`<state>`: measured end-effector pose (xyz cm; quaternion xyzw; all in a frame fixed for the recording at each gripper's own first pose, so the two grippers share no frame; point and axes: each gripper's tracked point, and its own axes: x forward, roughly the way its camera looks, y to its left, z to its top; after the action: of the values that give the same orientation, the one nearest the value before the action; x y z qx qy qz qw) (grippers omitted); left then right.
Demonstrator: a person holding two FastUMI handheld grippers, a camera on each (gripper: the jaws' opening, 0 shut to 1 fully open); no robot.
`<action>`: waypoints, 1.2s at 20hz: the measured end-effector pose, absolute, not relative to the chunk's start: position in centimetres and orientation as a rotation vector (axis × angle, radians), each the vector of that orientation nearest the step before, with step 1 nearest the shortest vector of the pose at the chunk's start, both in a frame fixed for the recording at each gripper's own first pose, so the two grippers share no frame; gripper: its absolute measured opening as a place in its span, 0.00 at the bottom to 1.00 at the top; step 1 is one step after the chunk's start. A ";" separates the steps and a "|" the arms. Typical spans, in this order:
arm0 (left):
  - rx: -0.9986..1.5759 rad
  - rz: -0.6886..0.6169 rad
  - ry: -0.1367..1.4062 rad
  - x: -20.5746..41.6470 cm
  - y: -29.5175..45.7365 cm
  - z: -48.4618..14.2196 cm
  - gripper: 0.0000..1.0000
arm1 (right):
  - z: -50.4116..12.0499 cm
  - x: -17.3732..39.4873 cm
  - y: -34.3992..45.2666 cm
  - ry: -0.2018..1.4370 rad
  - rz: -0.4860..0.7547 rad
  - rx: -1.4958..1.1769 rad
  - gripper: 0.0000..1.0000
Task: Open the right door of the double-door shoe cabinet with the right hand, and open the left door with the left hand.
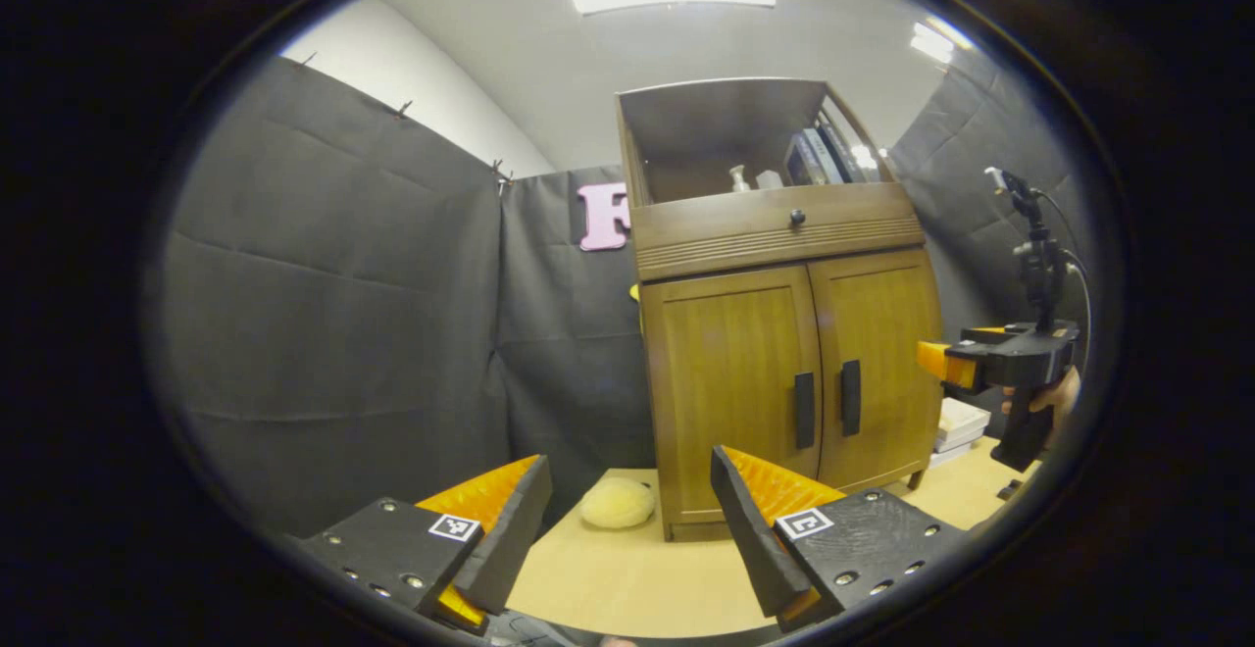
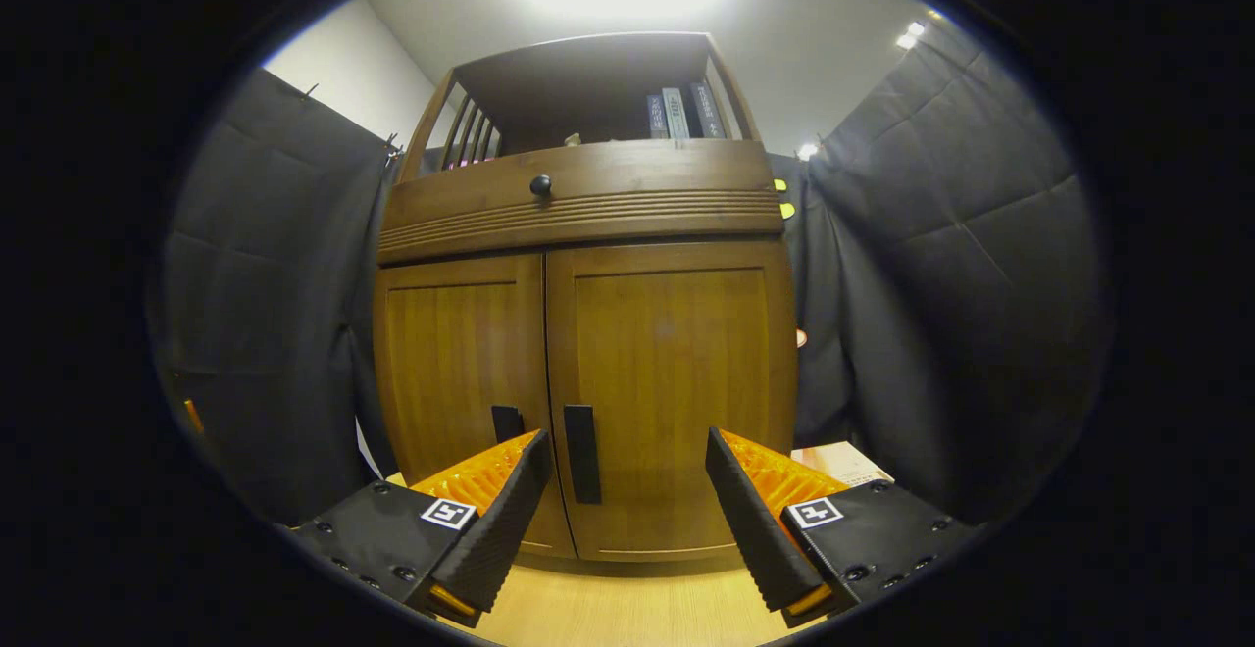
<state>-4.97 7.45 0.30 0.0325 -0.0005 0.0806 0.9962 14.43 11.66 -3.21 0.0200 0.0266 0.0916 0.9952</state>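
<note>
Doors of the shoe cabinet (image 2: 588, 333) both closed. Right claw (image 2: 623, 505) gapes empty, lined up near the right door handle (image 2: 581, 453); left claw (image 1: 627, 520), likewise spread and empty, waits well back.

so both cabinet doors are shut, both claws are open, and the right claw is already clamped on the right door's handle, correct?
Not quite. The right claw is not on the right door handle: in the right gripper view its fingers stand apart, short of the door, with the handle between them but untouched. The rest holds: both doors are shut and the left claw is open too.
</note>
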 end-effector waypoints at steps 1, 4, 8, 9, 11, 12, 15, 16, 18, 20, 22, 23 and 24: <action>0.069 0.174 -0.001 -5.2 7.3 0.4 0.94 | -3.4 15.1 12.0 0.056 0.186 0.042 0.99; 0.078 0.213 -0.001 -5.6 7.7 0.4 0.94 | -4.4 17.1 12.8 0.069 0.192 0.037 0.96; 0.085 0.256 0.003 -6.4 8.2 0.8 0.94 | -5.3 19.3 14.1 0.086 0.204 0.049 0.96; 0.088 0.266 0.004 -6.4 8.2 0.6 0.94 | -5.5 19.9 14.4 0.090 0.208 0.048 0.96; 0.091 0.281 0.006 -6.5 8.2 0.6 0.94 | -6.1 21.0 15.1 0.096 0.216 0.042 0.99; 0.093 0.289 0.009 -6.6 8.3 0.6 0.94 | -6.6 21.5 15.6 0.099 0.220 0.037 0.99; 0.092 0.315 0.019 -6.6 8.6 0.6 0.94 | -7.2 23.3 16.9 0.107 0.231 0.026 0.96; 0.094 0.323 0.021 -6.6 8.6 0.6 0.94 | -7.7 23.7 17.3 0.113 0.239 0.027 0.99; 0.098 0.340 0.027 -6.9 8.7 0.7 0.94 | -8.1 24.6 18.1 0.124 0.245 0.032 0.94; 0.102 0.357 0.032 -7.0 8.9 0.7 0.94 | -8.8 25.5 18.8 0.140 0.249 0.038 0.87; 0.104 0.375 0.037 -7.1 9.1 0.8 0.94 | -9.3 26.0 18.8 0.155 0.237 0.035 0.75; 0.104 0.384 0.038 -7.2 9.1 0.8 0.94 | -9.7 26.4 18.9 0.162 0.234 0.032 0.63; 0.104 0.390 0.040 -7.3 9.2 0.8 0.94 | -9.9 26.7 19.0 0.171 0.236 0.030 0.59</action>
<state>-7.35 9.22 0.83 0.0518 0.0197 0.1938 0.9795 26.73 19.01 -9.90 0.0148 0.0853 0.1175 0.9893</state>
